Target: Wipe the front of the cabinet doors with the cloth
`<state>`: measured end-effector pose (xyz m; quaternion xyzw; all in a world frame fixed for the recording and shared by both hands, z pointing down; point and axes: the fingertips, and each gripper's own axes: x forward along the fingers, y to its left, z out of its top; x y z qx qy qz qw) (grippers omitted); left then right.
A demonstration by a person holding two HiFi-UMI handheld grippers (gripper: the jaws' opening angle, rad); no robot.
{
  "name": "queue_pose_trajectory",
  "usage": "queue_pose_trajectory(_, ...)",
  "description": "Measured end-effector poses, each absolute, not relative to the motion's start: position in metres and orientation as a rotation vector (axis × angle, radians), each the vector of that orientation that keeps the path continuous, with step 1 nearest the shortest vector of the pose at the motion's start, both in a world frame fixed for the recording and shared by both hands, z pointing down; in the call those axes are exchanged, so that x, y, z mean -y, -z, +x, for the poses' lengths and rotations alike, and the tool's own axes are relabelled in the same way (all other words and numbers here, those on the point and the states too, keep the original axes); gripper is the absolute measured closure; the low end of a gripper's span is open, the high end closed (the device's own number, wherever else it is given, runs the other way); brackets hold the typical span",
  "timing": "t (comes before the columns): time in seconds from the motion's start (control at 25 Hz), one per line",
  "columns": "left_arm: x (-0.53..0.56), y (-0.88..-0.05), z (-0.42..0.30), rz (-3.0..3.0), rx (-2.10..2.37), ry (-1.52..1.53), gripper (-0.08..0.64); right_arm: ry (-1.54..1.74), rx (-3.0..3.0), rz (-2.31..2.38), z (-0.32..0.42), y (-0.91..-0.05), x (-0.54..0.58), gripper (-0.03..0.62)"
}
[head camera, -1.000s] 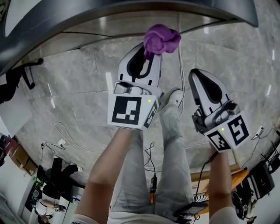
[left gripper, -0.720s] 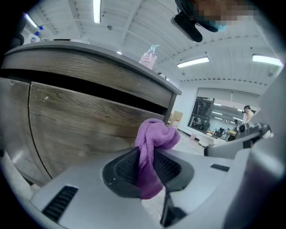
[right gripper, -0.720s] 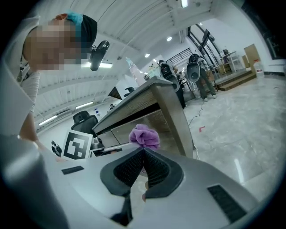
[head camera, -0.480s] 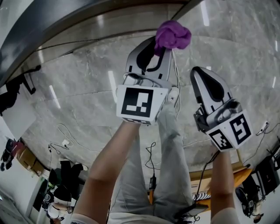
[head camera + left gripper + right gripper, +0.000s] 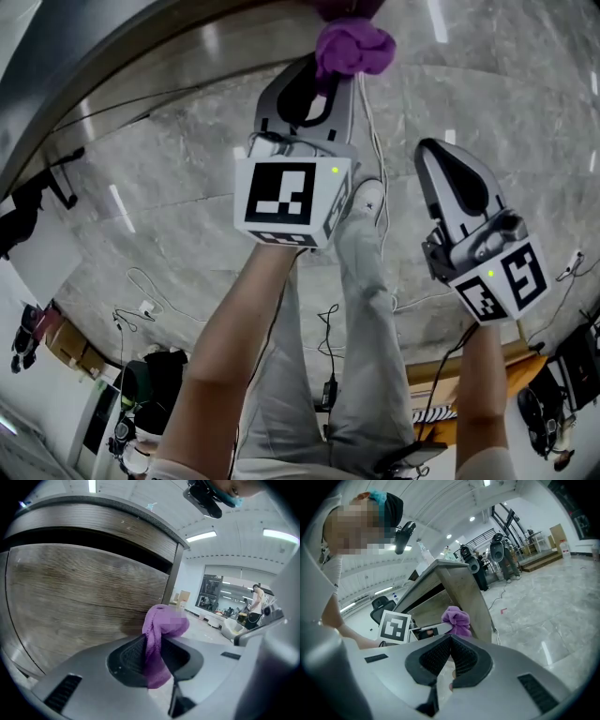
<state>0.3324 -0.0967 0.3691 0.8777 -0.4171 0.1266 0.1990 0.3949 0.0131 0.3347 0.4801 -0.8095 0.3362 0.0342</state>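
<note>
Left hand-held gripper (image 5: pixel 157 656) clamped on a bunched purple cloth (image 5: pixel 161 625) at the cabinet door (image 5: pixel 79 597).
The cloth, soft and crumpled into a knot, sticks up from the ribbed black pads (image 5: pixel 129 658) just by the door's right edge; whether it touches the grained wood panel cannot be told. A dark gap runs above the door. The right hand-held gripper (image 5: pixel 449 657) hangs beside, jaws together on nothing — polished marbled floor (image 5: pixel 169 187) lies open below.
</note>
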Motion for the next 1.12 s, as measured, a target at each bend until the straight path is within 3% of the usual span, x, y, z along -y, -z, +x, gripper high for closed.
queue_pose_trajectory(1.12, 0.125, -0.373, 0.157, 2.351, 1.371, -0.390, 0.482, -0.976, 2.507, 1.399, 0.281, -0.330, 0.017, 0.565)
